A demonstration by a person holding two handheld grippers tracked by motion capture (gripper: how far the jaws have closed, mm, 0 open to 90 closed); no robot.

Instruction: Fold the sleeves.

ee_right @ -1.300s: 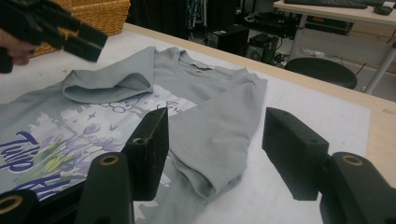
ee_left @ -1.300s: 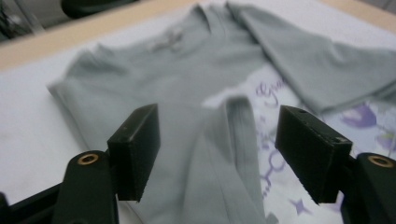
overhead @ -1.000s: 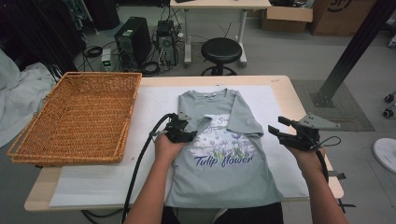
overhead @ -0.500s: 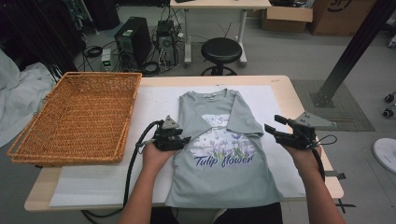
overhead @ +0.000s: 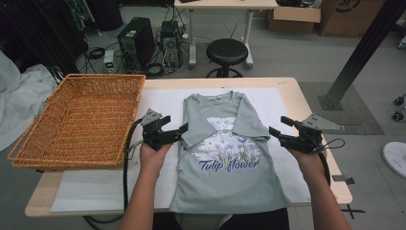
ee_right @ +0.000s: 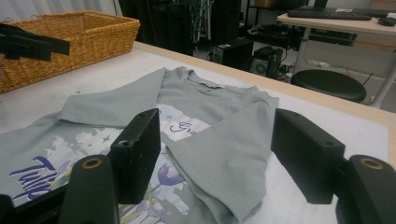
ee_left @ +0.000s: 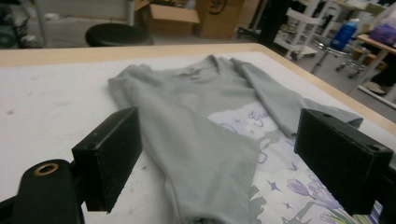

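The grey T-shirt (overhead: 225, 158) lies flat mid-table, both sleeves folded inward; the left gripper (overhead: 178, 132) at its left edge has just been spreading, nothing pinched; the right gripper (overhead: 280, 131), right of it, has also been opening, spread and empty; wicker basket (overhead: 76, 120) far left.

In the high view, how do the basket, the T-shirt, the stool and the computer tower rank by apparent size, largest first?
1. Basket and T-shirt: look alike, unranked.
2. Stool and computer tower: look alike, and both stand farther from the camera, so unsure.

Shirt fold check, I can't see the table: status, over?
Left gripper jaws just opened, nothing between them. Right gripper open, off the shirt. Both sleeves folded in. Nothing in the way.
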